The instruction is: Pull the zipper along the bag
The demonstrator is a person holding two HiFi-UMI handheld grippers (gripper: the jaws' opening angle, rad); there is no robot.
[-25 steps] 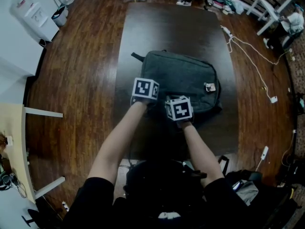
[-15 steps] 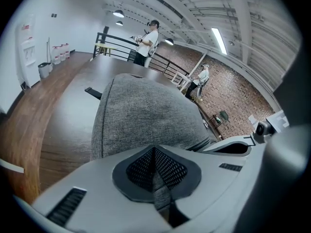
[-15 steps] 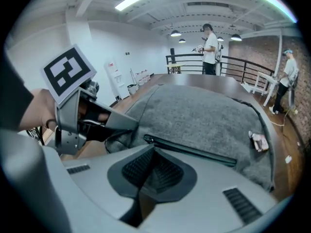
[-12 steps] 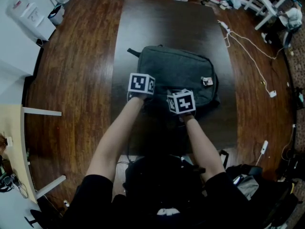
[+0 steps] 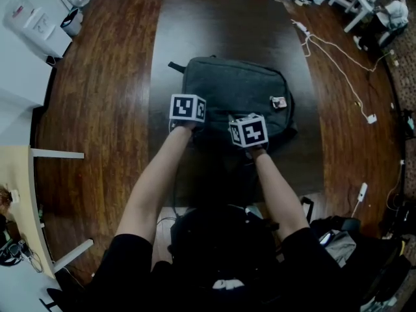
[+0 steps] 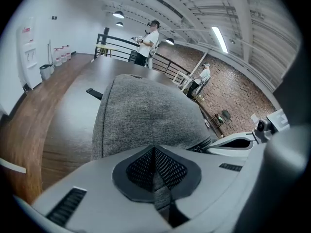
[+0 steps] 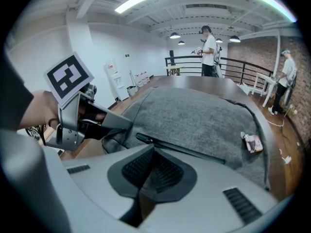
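Observation:
A grey backpack [image 5: 237, 93] lies flat on the dark table [image 5: 214, 25], a small tag [image 5: 278, 102] near its right end. My left gripper [image 5: 190, 112] is at the bag's near left corner, shut on a fold of grey fabric [image 6: 154, 178]. To its right, my right gripper [image 5: 249, 134] is on the near edge. In the right gripper view its jaws [image 7: 153, 152] are shut where the dark zipper [image 7: 184, 149] starts, and they hide the pull. The left gripper [image 7: 124, 125] pinches the corner beside it.
A black strap [image 5: 175, 65] sticks out at the bag's far left. A white cable with a charger [image 5: 338, 64] trails over the wooden floor on the right. Bags [image 5: 338, 239] lie by the person's feet. Two people [image 6: 148, 42] stand at a railing far behind the table.
The two grippers have drawn further apart, the right one shifting to the right along the bag's near edge. The left stays at the corner. Both stay shut.

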